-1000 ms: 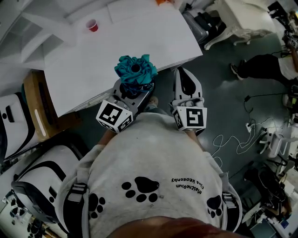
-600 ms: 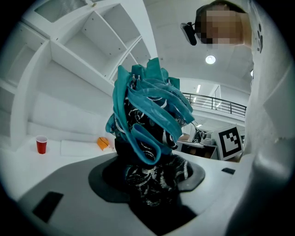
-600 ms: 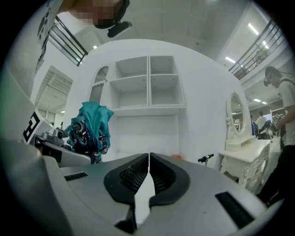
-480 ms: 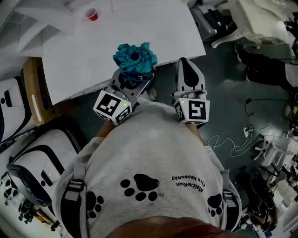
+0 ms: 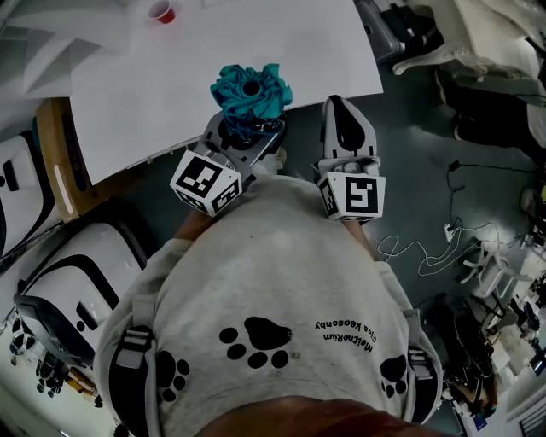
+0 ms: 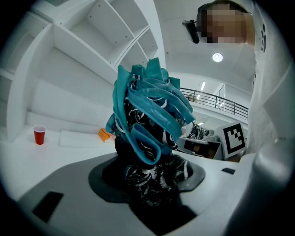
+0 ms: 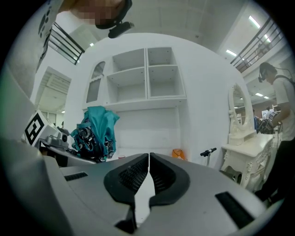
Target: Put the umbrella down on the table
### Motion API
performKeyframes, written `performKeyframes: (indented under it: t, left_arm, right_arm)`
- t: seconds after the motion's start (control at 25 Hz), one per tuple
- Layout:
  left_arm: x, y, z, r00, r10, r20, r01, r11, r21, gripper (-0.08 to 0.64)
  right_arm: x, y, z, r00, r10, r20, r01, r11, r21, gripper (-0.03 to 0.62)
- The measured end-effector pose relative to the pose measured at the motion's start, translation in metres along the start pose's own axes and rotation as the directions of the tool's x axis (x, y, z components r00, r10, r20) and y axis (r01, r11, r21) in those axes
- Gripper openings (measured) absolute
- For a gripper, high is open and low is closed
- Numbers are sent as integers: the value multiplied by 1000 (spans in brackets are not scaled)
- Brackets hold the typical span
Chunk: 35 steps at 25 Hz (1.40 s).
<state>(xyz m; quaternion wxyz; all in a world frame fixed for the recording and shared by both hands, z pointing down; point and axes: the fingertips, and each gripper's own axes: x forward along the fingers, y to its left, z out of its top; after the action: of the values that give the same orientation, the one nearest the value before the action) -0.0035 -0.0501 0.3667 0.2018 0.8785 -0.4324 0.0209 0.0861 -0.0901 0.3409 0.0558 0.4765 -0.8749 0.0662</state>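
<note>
A folded teal and black umbrella (image 5: 250, 92) stands upright in my left gripper (image 5: 241, 141), whose jaws are shut on its dark lower part. In the left gripper view the umbrella (image 6: 150, 133) fills the middle, clamped in my left gripper (image 6: 148, 182). It hangs just over the near edge of the white table (image 5: 213, 51). My right gripper (image 5: 345, 136) is beside it on the right, off the table over the floor, shut and empty. In the right gripper view my right gripper (image 7: 148, 177) has its pads together, and the umbrella (image 7: 96, 132) shows at the left.
A red cup (image 5: 161, 11) stands at the table's far left; it shows as a red cup (image 6: 39, 135) in the left gripper view too. White shelves (image 7: 145, 76) rise behind the table. A wooden chair (image 5: 64, 166) sits at the left. Cables (image 5: 426, 252) lie on the floor at the right.
Both grippers have moved forward toward the table together, and the umbrella now reaches over its near edge. The grip on the umbrella is unchanged.
</note>
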Motion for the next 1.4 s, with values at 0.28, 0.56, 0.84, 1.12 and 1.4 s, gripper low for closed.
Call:
performKeyframes:
  t: [0.28,0.56,0.84,1.12,1.4]
  left_arm:
    - [25,22,3,999,-7,-35,6,1000,-19,241]
    - [52,51,-7,996,-38,-85,33,998,-62,241]
    - [74,74,-16,988,-83,-127,72,994,-86,241]
    - [93,98,-25,976,-127,-177,107,987,-117,241]
    - [118,107,-28,961,-178,-213,152,980,-131,241]
  right_arm:
    - [27,-7,0,999,16,-43,-16,1000,-2,32]
    - [66,-9,2,999,11,-41,-10,1000,14,34]
    - [94,-10,-17,995,1,-97,0,1000,12,34]
    - [123,-12,-27,991,-17,-135,19,1000,19,32]
    - [136,-31,-36,985,-68,-159,74,997,33,32]
